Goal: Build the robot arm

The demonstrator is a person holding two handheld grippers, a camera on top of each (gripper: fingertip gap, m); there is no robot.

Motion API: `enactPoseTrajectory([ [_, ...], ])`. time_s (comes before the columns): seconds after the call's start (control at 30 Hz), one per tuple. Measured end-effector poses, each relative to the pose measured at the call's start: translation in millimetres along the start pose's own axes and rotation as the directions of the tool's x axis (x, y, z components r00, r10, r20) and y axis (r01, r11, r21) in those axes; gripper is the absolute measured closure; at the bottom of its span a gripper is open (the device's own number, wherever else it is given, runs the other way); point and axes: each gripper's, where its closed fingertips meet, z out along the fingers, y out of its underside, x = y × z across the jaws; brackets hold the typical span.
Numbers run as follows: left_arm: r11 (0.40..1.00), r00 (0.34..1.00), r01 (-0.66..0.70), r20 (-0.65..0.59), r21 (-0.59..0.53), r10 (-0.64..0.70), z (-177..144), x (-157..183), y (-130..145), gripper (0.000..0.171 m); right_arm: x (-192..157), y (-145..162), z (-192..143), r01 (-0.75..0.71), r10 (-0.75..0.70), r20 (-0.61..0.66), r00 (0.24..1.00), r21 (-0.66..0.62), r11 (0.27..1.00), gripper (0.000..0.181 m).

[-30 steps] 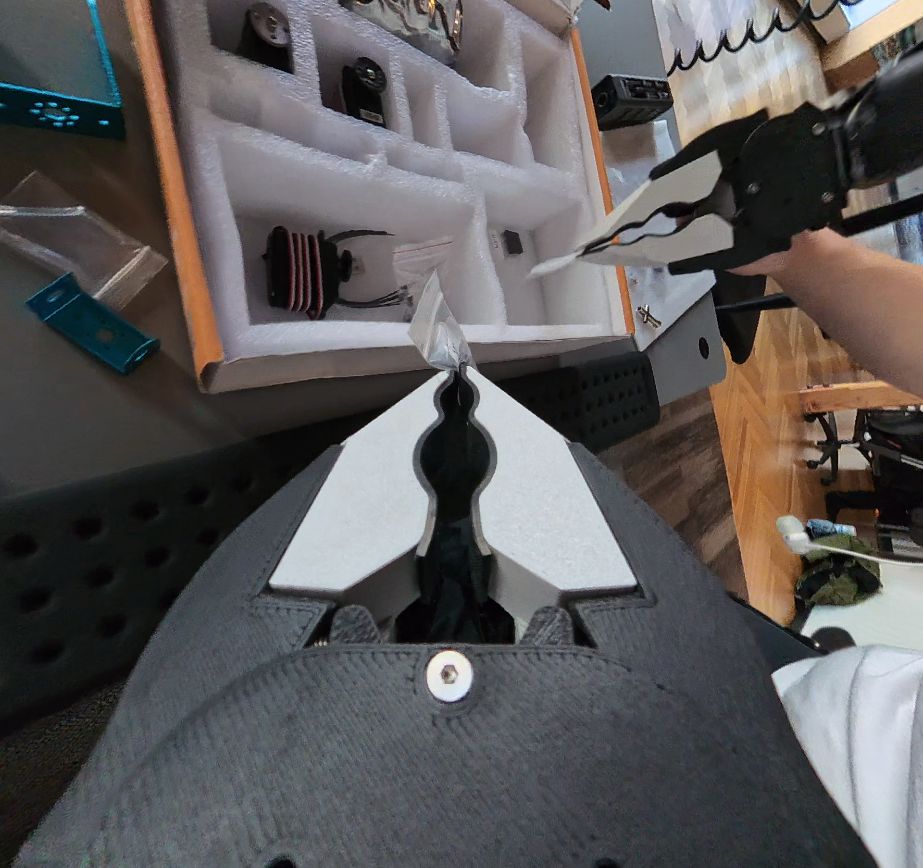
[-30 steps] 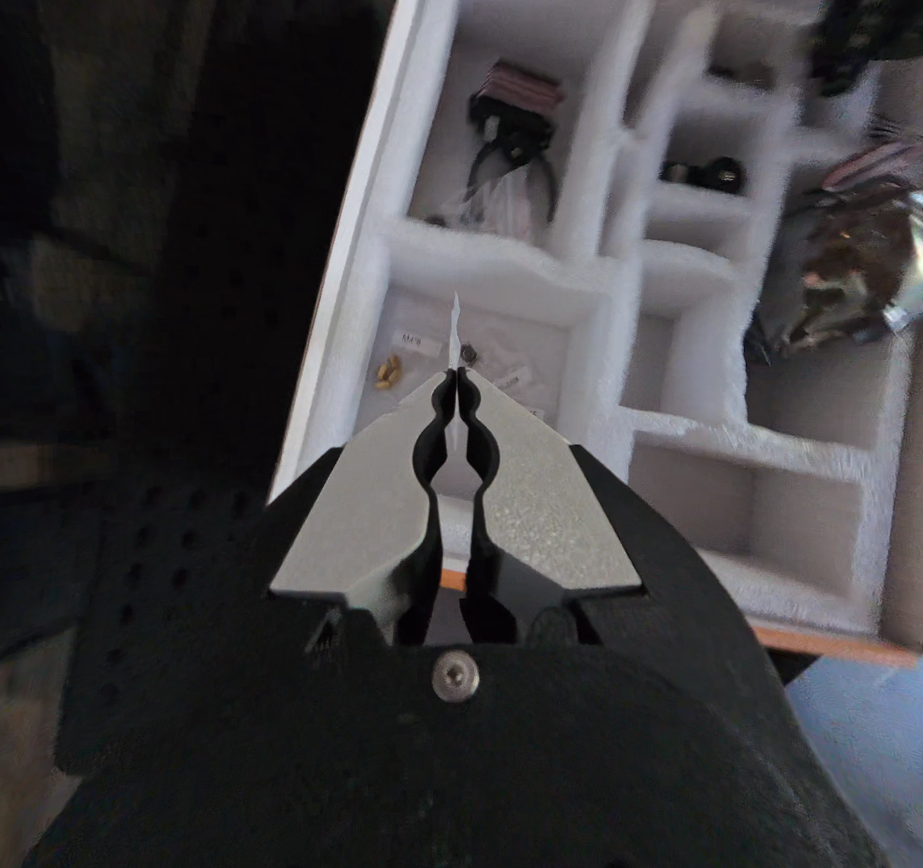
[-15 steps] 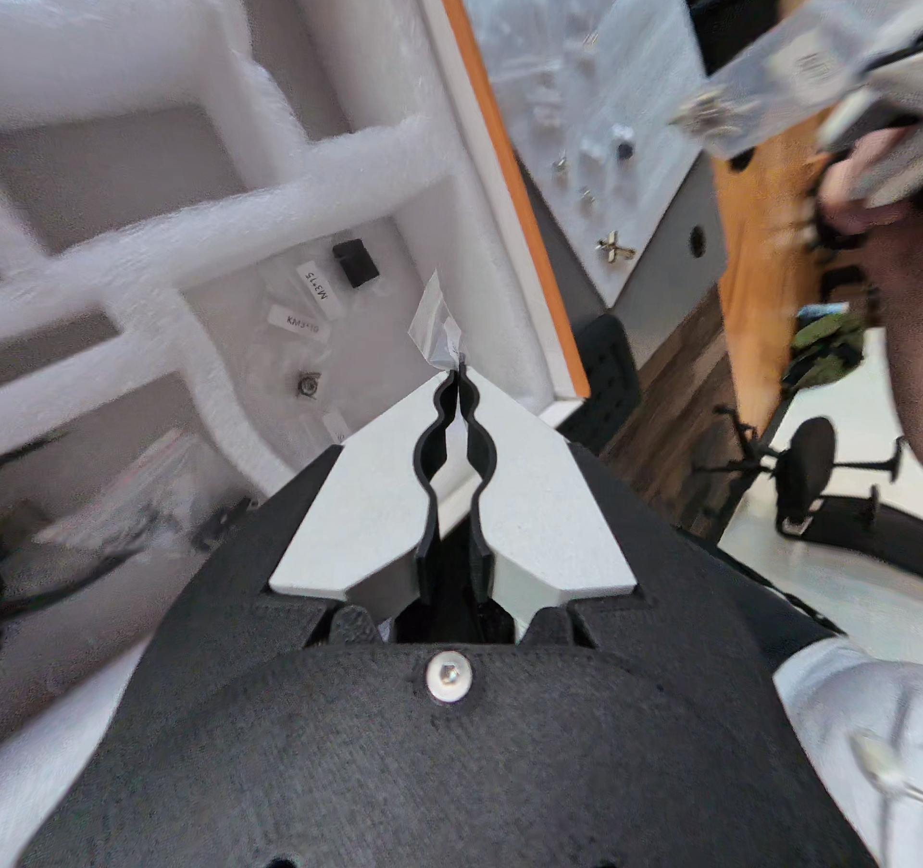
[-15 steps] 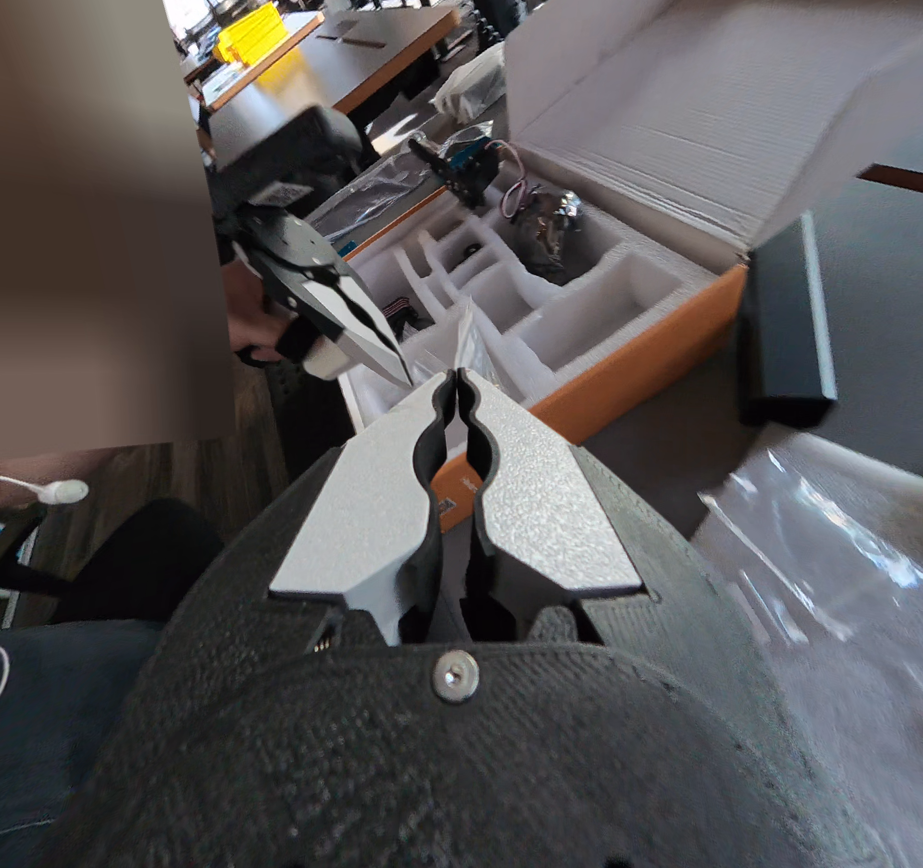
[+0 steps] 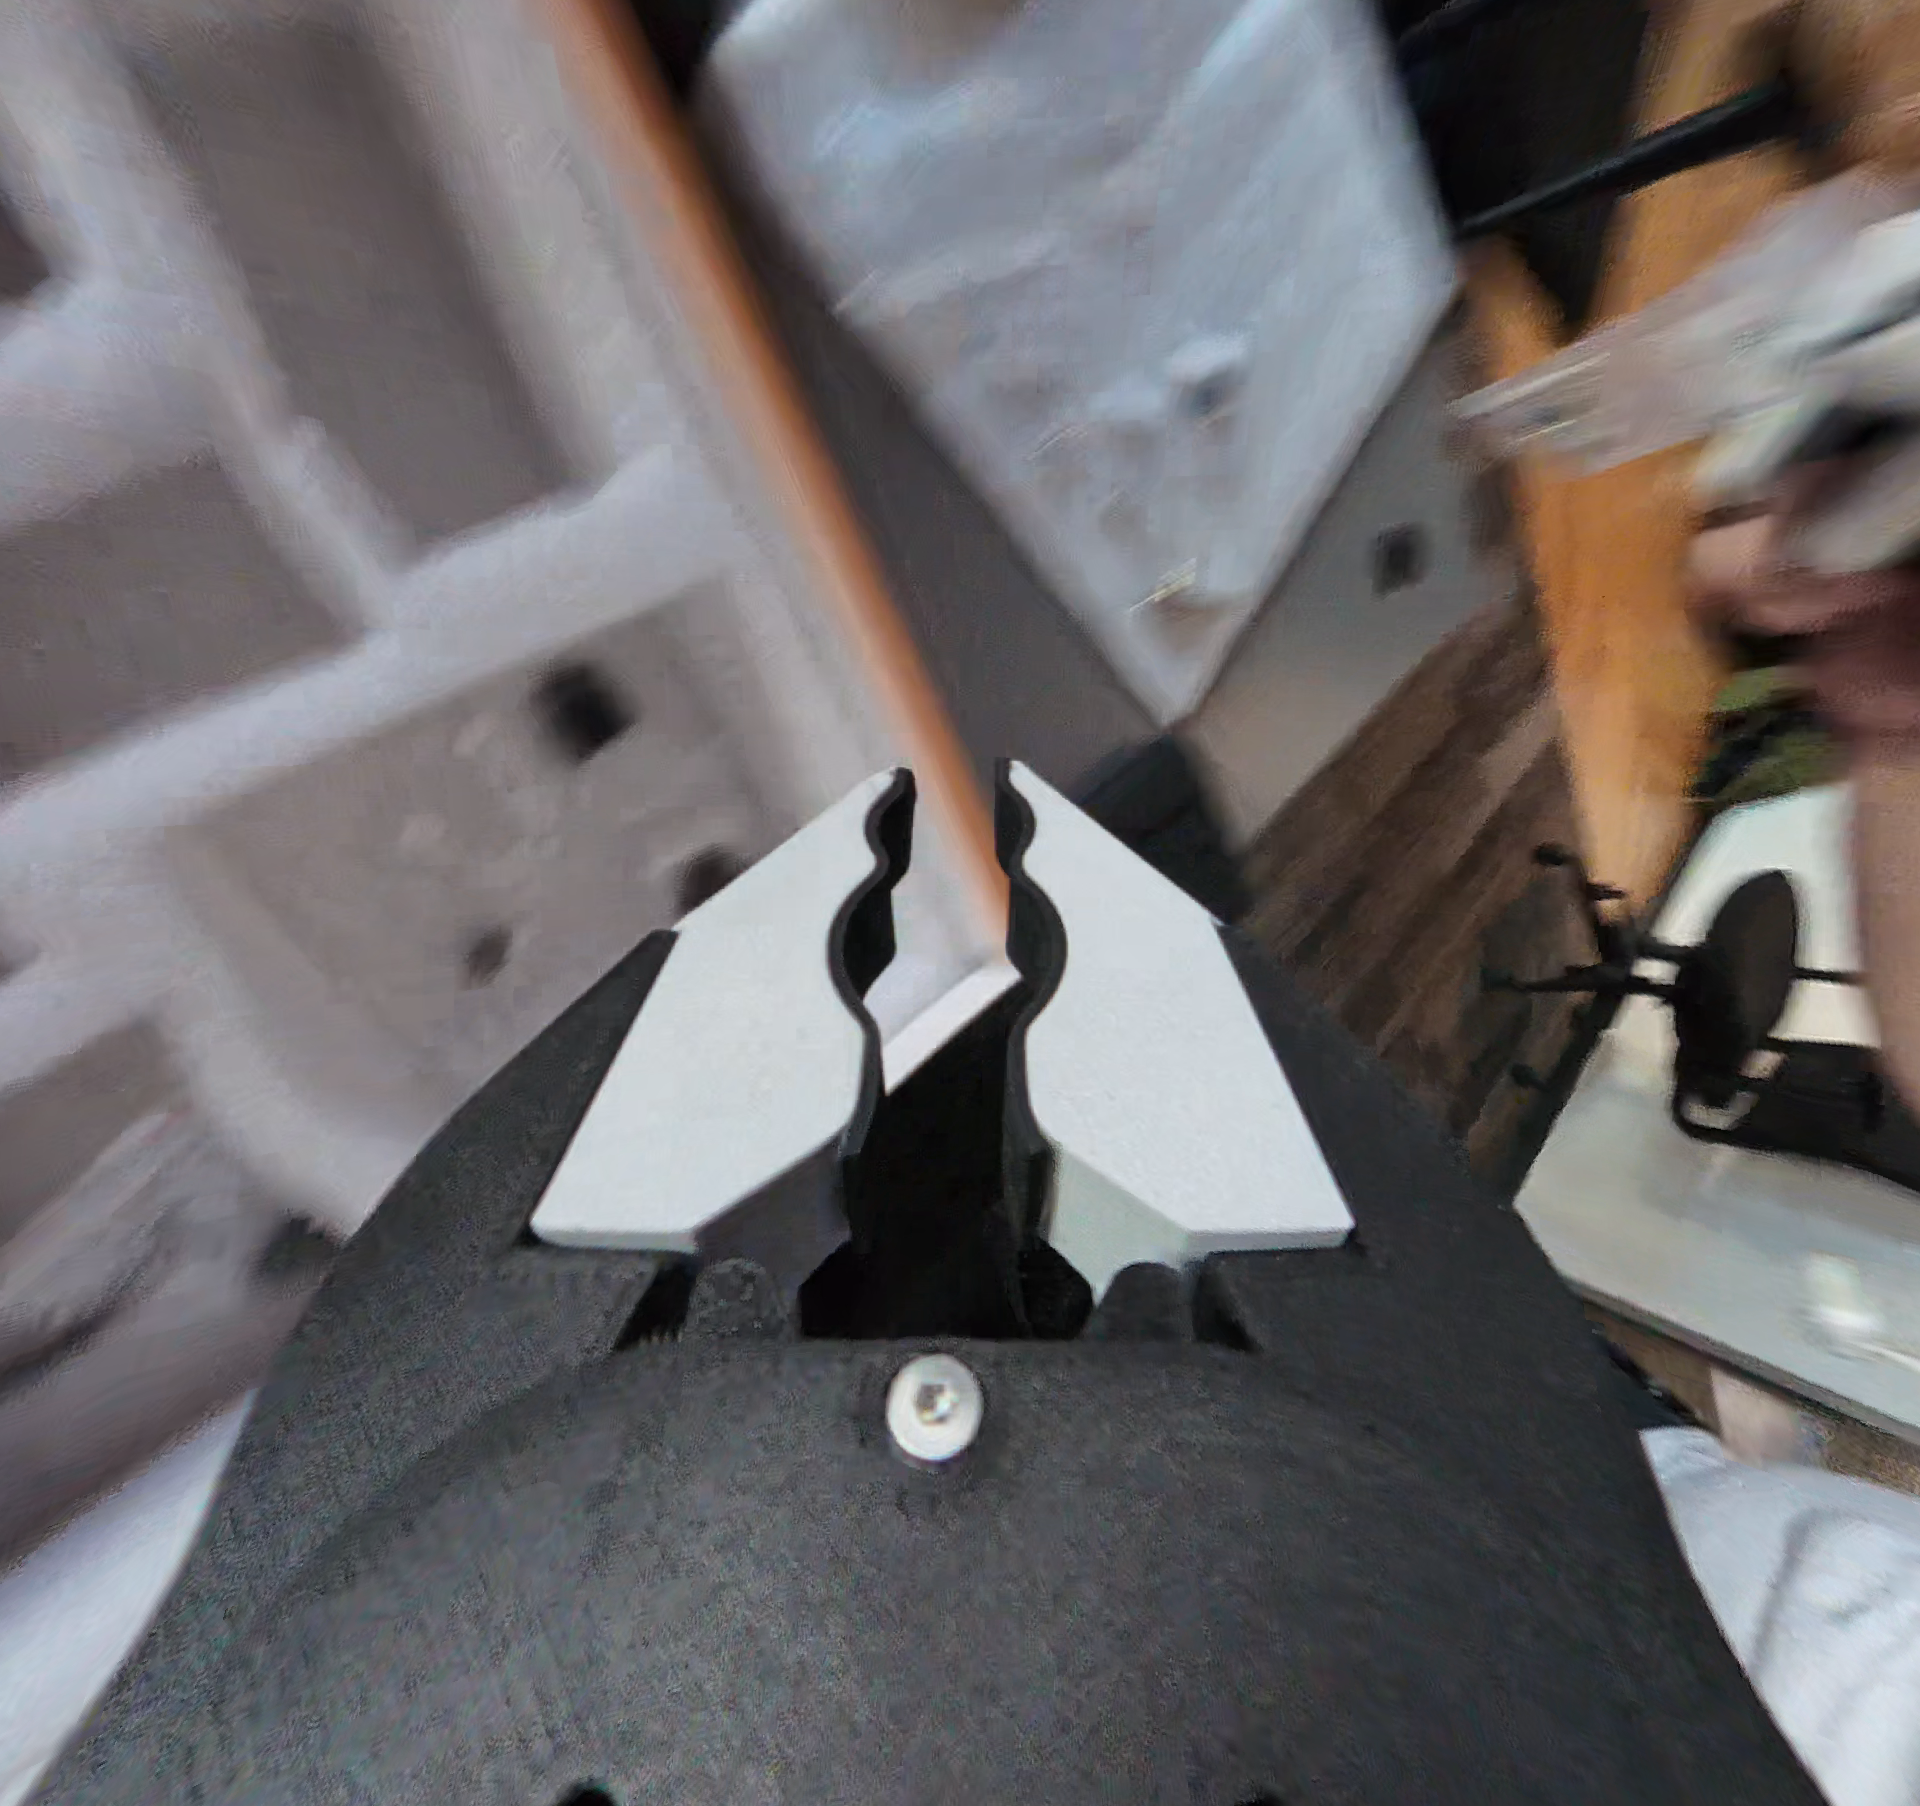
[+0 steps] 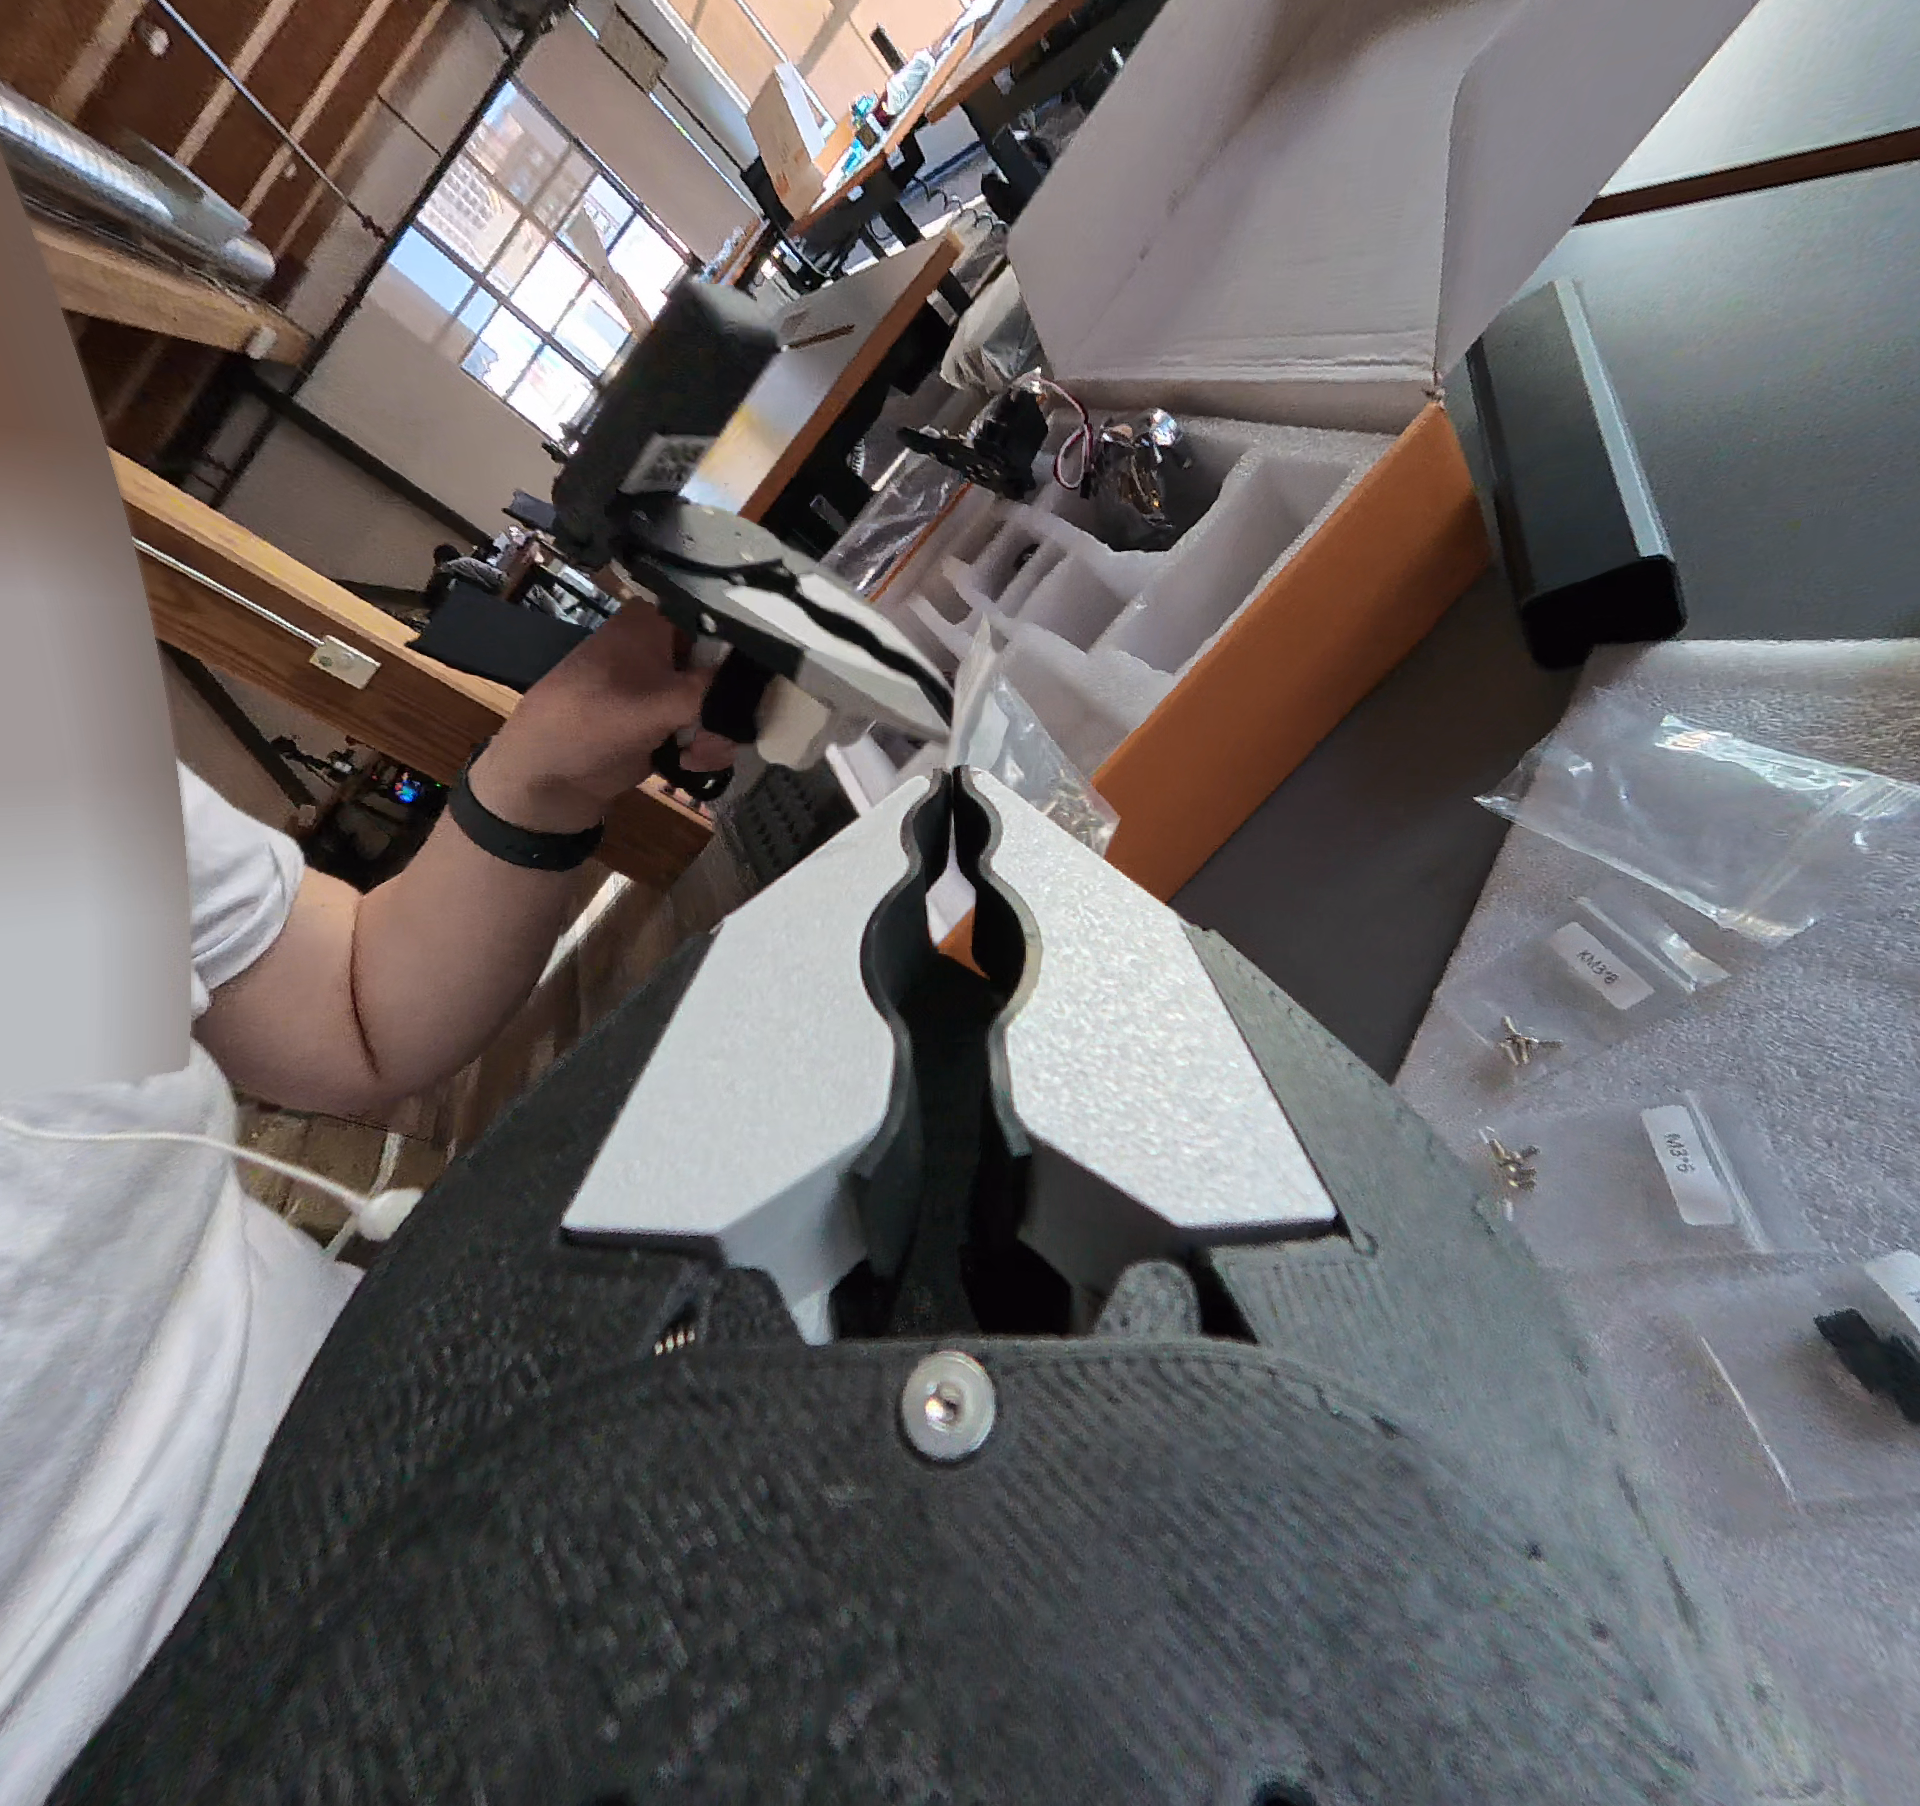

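Note:
My right gripper point(image 6: 954, 777) is shut on the edge of a small clear plastic bag point(image 6: 1003, 717) holding small screws. It holds the bag above the near corner of an open orange-sided box point(image 6: 1288, 676) with a white foam insert. My left gripper point(image 5: 953, 769) is open by a narrow gap and empty, over the box's orange edge point(image 5: 769, 385). In the right wrist view, the left gripper point(image 6: 933, 707) points at the bag, its tip right beside it. The left wrist view is motion-blurred. The right gripper with the bag shows there at the right edge point(image 5: 1683, 385).
The box's white lid point(image 6: 1247, 198) stands open behind. A black case point(image 6: 1569, 499) lies right of the box. A foam sheet point(image 6: 1766, 1081) on the grey table holds clear bags point(image 6: 1704, 821), labels and loose screws point(image 6: 1522, 1039). The person's arm point(image 6: 416, 925) is at left. About 15 cm separates my left fingertips from my right. The black case point(image 6: 1569, 499) lies some 25 cm from my left tips, 30 cm from my right tips.
My left gripper has opened and let go of the small bag corner it held. My right gripper keeps its bag and has swung up and away from the foam compartments.

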Motion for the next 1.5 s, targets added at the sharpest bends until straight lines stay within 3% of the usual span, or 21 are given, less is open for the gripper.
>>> enactPoseTrajectory([
  [0.07,0.971,0.949,-0.092,-0.276,0.219,0.152,-14,69,-44,0.158,-17,-9,-8,0.004,-0.004,0.011,1.000,0.005,1.000,0.181],
  [0.13,0.920,0.776,-0.125,-0.541,0.371,0.324,-38,137,-70,0.157,-41,-23,-17,0.021,-0.021,0.023,1.000,0.012,1.000,0.181],
  [0.17,0.908,0.696,-0.131,-0.615,0.398,0.370,-47,159,-77,0.153,-56,-33,-23,0.028,-0.029,0.031,0.999,0.025,0.999,0.181],
  [0.3,0.879,0.519,-0.193,-0.715,0.436,0.469,-74,211,-96,0.135,-121,-73,-45,0.099,-0.100,0.048,0.994,0.027,0.995,0.181],
  [0.37,0.887,0.366,-0.179,-0.808,0.425,0.461,-102,242,-99,0.148,-150,-91,-57,0.152,-0.153,0.036,0.988,0.029,0.988,0.181],
  [0.5,0.869,0.296,-0.269,-0.823,0.416,0.486,-121,286,-103,0.156,-193,-122,-80,0.201,-0.203,0.021,0.979,0.061,0.978,0.181],
  [0.6,0.849,0.319,-0.327,-0.797,0.414,0.512,-121,303,-106,0.171,-205,-129,-90,0.224,-0.225,0.003,0.974,0.069,0.972,0.181],
  [0.73,0.891,0.366,-0.288,-0.819,0.351,0.442,-116,304,-106,0.171,-195,-136,-97,0.178,-0.179,0.001,0.984,0.139,0.974,0.181],
  [0.83,0.917,0.422,-0.249,-0.818,0.311,0.392,-107,294,-102,0.171,-170,-135,-98,0.124,-0.117,-0.050,0.992,0.181,0.976,0.151],
  [1.07,0.946,0.518,-0.196,-0.792,0.257,0.322,-74,267,-100,0.171,-138,-112,-79,-0.010,-0.002,0.081,0.997,0.148,0.989,0.181],
  [1.1,0.950,0.542,-0.178,-0.781,0.255,0.311,-68,259,-104,0.171,-125,-111,-79,0.000,-0.007,0.043,0.999,0.154,0.988,0.181],
  [1.17,0.959,0.639,-0.128,-0.719,0.252,0.274,-53,229,-114,0.148,-86,-105,-85,0.033,-0.024,-0.058,0.998,0.156,0.987,0.181],
  [1.27,0.954,0.768,-0.059,-0.597,0.295,0.232,-46,175,-111,0.151,-12,-79,-92,0.037,-0.016,-0.153,0.988,0.135,0.990,0.181],
  [1.37,0.941,0.850,0.010,-0.499,0.339,0.171,-46,130,-83,0.155,72,-27,-89,-0.050,0.055,-0.227,0.972,0.024,0.998,0.181],
  [1.5,0.927,0.911,0.090,-0.406,0.364,0.071,-44,89,-35,0.161,140,22,-75,-0.190,0.176,-0.157,0.972,-0.075,0.979,0.181],
])
